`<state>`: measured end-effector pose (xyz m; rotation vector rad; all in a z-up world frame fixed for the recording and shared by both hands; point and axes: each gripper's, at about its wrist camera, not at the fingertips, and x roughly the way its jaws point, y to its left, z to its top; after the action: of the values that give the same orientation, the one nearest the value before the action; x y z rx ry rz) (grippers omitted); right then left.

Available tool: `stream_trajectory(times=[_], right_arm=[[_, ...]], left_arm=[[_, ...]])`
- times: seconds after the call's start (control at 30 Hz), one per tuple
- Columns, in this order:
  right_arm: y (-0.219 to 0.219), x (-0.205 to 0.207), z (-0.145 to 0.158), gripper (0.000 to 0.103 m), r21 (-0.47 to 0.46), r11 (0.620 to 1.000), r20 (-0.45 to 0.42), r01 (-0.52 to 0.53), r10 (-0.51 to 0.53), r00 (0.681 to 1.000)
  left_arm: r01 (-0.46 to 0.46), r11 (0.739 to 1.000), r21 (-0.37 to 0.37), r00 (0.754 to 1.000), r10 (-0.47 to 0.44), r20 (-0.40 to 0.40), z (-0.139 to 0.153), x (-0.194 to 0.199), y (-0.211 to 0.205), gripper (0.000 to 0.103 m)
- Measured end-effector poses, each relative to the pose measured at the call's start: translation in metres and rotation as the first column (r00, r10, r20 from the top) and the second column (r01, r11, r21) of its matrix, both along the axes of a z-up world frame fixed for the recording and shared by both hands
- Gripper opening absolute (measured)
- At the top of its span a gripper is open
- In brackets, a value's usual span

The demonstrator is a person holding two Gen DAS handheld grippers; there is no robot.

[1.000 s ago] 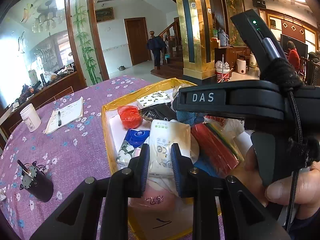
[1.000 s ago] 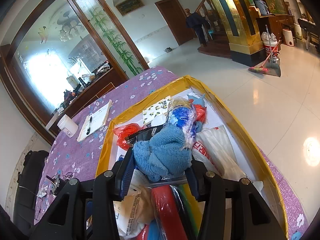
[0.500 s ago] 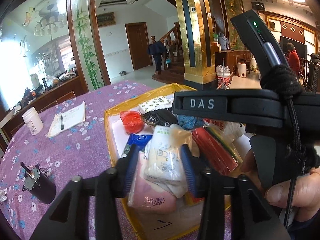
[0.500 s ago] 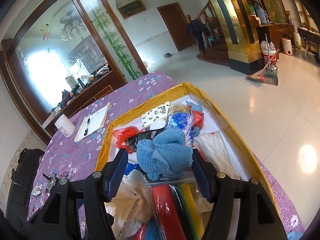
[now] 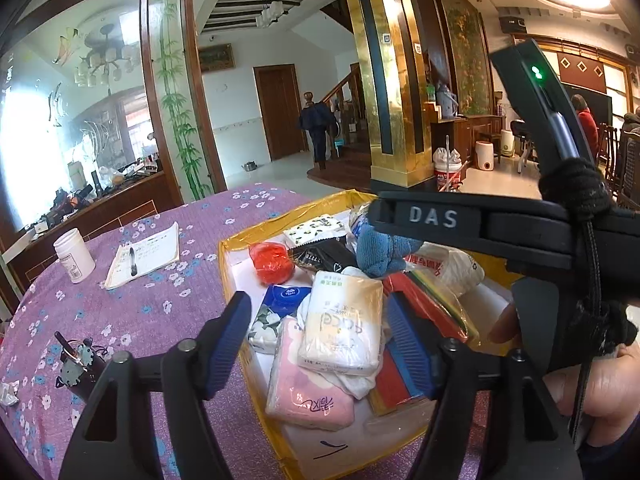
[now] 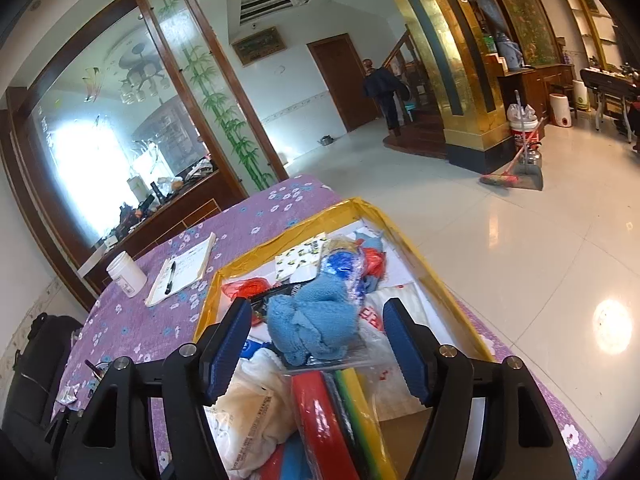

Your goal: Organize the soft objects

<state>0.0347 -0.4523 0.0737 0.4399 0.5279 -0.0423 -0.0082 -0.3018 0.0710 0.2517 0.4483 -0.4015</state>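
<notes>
Both jaws just opened, nothing pinched: your left hand-held gripper (image 5: 318, 334) straddles the tissue pack (image 5: 342, 326), right hand-held gripper (image 6: 320, 346) the blue cloth (image 6: 314, 328), both in the tray (image 6: 432, 276). Risk: withdrawing fingers snag either, toppling the loose heap.

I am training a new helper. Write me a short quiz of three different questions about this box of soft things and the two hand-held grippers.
1. True or false: the left hand-held gripper presses on the white tissue pack.
2. Which colour is the towel between the right hand-held gripper's fingers: A blue, B green, C pink?
3. What lies on the notebook?

Key: 1 false, its jaws have just been opening. 2 A. 3 A pen.
</notes>
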Motion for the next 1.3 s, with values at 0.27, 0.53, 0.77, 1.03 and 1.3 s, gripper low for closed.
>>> stream_trajectory(times=[0.27,0.53,0.77,1.03,1.3], right_arm=[[0.0,-0.034,0.001,0.088,-0.078,0.994,0.003,0.073,-0.073,0.997],[0.005,-0.059,0.004,0.102,-0.154,0.979,0.0,0.13,-0.131,0.991],[0.004,-0.093,0.0,0.102,-0.207,0.964,0.024,0.17,-0.169,0.985],[0.007,-0.128,-0.005,0.102,-0.194,0.96,0.044,0.202,-0.197,0.979],[0.029,-0.14,-0.003,0.102,-0.215,0.955,0.063,0.206,-0.197,0.978]], left_arm=[[-0.008,1.0,-0.012,1.0,0.009,0.016,0.002,-0.002,0.005,0.091],[-0.033,0.999,-0.003,0.999,0.033,0.006,0.0,0.002,0.009,0.099],[-0.031,0.999,-0.018,0.993,0.029,-0.112,0.006,0.011,0.024,0.099],[-0.042,0.999,0.011,0.99,0.044,-0.132,0.009,-0.035,0.06,0.102],[-0.104,0.995,0.009,0.985,0.104,-0.134,-0.006,-0.043,0.089,0.103]])
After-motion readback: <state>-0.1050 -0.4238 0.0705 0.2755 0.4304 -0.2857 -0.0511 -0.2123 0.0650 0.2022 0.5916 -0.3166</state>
